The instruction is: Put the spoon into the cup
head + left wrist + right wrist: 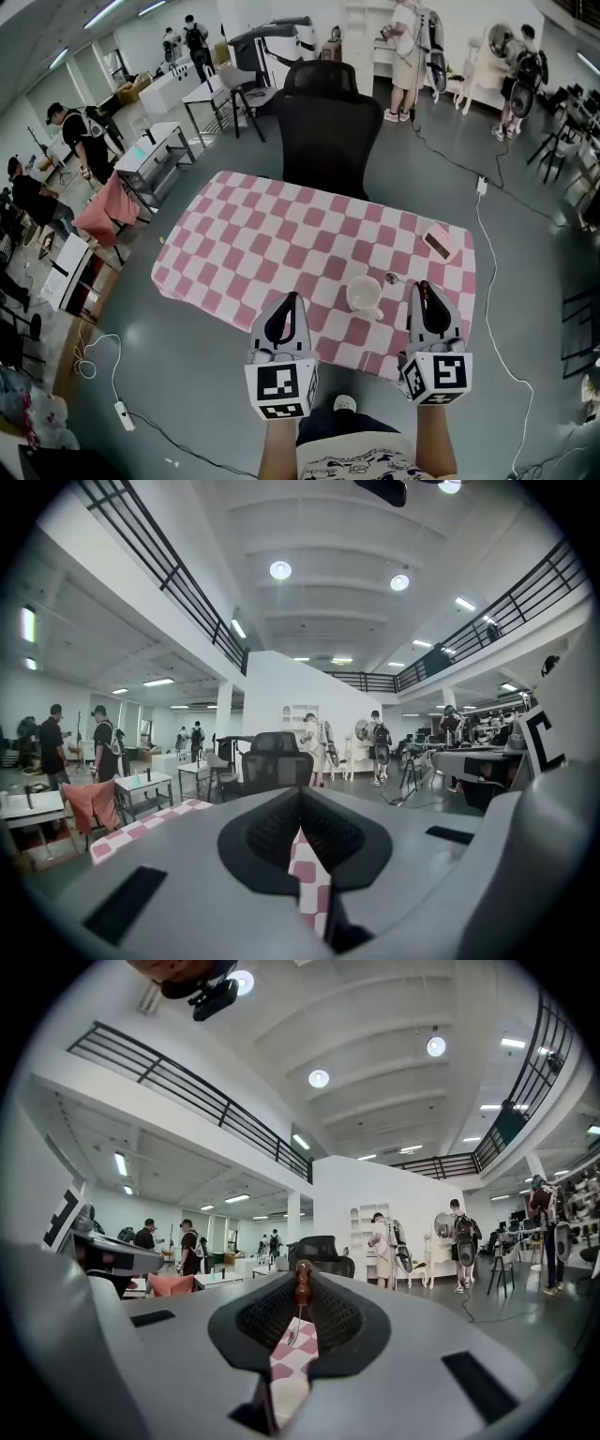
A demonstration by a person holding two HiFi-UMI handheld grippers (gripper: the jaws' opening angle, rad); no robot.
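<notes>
Right gripper (424,286): jaws nearly together, clamped on the spoon (301,1283) at their tips. Our right gripper view shows the held part as a glossy brown, knobbed handle, with a thin metal stem running down from it between the ribbed black pads (342,1321). Only the head view gives us the rounded metal bowl, which sticks out left of the tips over the cloth (262,234), a soft pink-and-white check.

Cup (364,295): white, round, smooth-walled, mouth up on the cloth. It is ahead of and between the two grippers, nearer the right one, just left of the spoon's bowl; we cannot tell whether they touch. Only the head view shows it.

Left gripper (292,298): jaws together at the tips, nothing between them. Its own view shows the ribbed pads and a strip of check below.
</notes>
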